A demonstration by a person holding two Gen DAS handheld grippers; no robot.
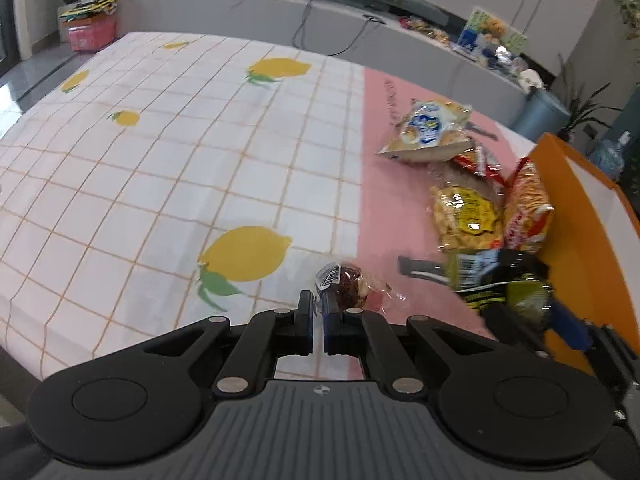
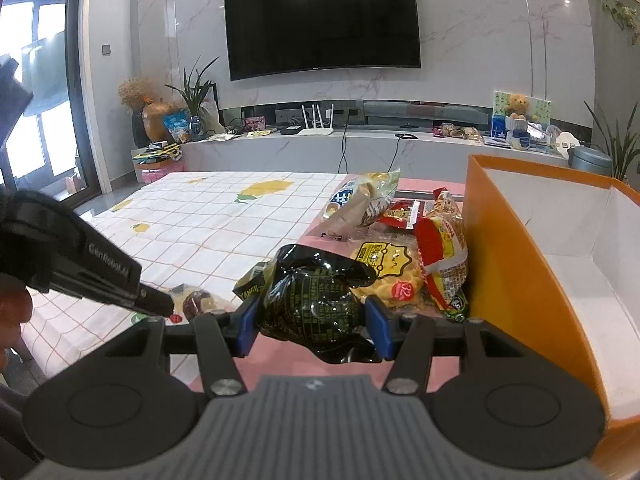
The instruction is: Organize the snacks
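My left gripper is shut on the clear wrapper of a small dark-red pastry packet, low over the tablecloth; the packet also shows in the right wrist view. My right gripper is shut on a black-and-green snack bag, which also shows in the left wrist view, just left of the orange box. A pile of snack bags lies against the box: a yellow bag, a red-yellow bag, a blue-white bread bag.
The table has a lemon-print cloth and a pink mat. The orange box stands open with a white inside at the right. A TV wall and a cluttered low bench are behind the table.
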